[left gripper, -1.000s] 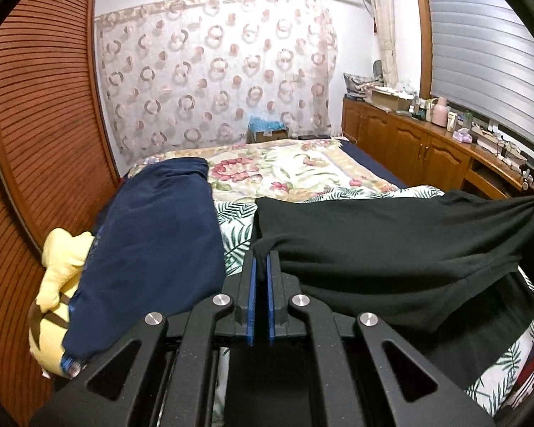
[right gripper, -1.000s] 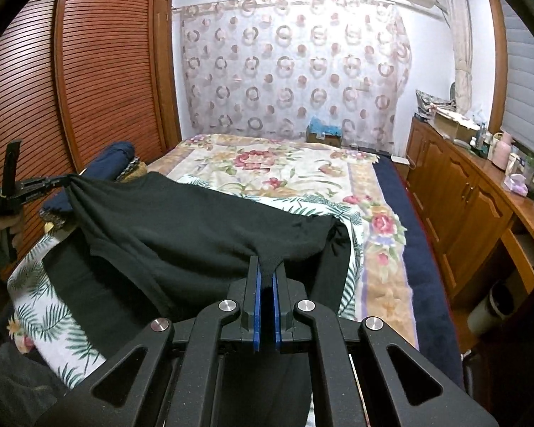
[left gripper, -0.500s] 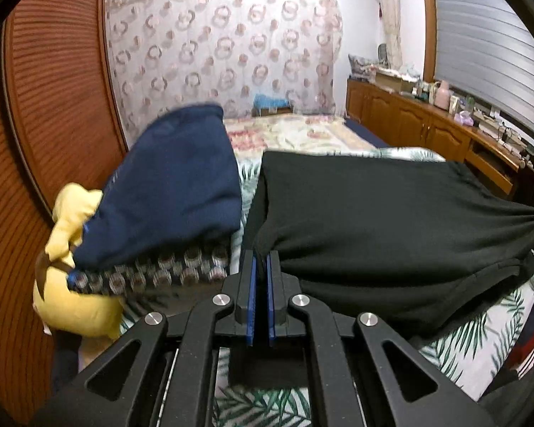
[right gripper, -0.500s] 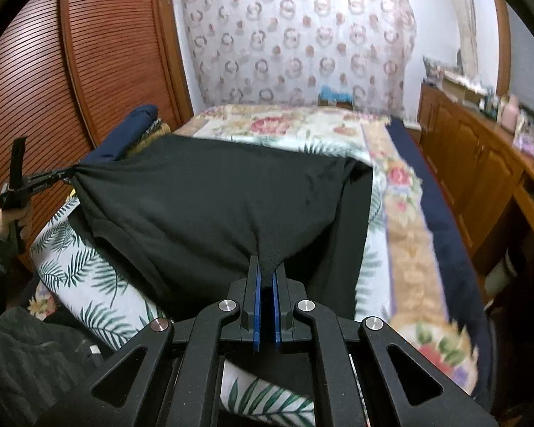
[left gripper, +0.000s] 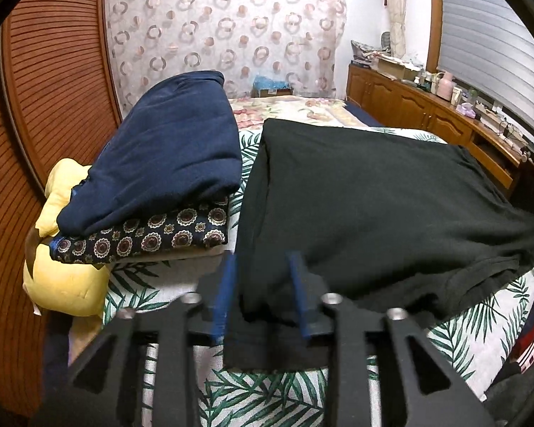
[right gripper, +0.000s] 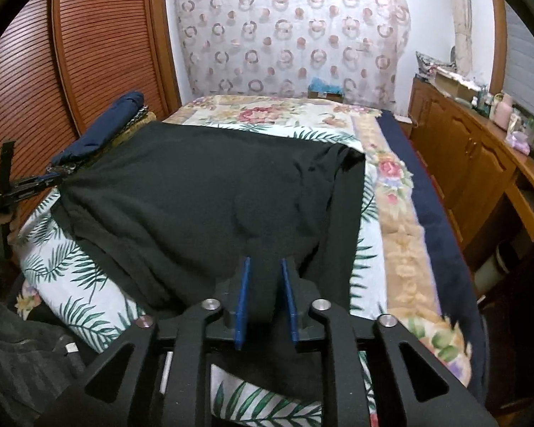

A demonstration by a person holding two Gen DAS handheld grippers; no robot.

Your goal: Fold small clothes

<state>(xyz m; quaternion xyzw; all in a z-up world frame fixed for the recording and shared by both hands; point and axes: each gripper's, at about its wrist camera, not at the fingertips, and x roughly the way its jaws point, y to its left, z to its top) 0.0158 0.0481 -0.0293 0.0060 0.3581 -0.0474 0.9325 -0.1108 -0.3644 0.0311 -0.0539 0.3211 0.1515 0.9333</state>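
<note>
the black garment (left gripper: 381, 199) lies spread flat on the bed (right gripper: 391, 235), over its palm-leaf sheet, with a folded layer on top. the left gripper (left gripper: 261, 267) has its jaws released, blue pads apart around the garment's near left corner, and the right gripper (right gripper: 264, 267) likewise has its jaws parted around the near right corner. beside the garment sits a folded navy cloth (left gripper: 167, 156) atop a patterned one (left gripper: 142, 238), next to a yellow pillow (left gripper: 60, 277).
</note>
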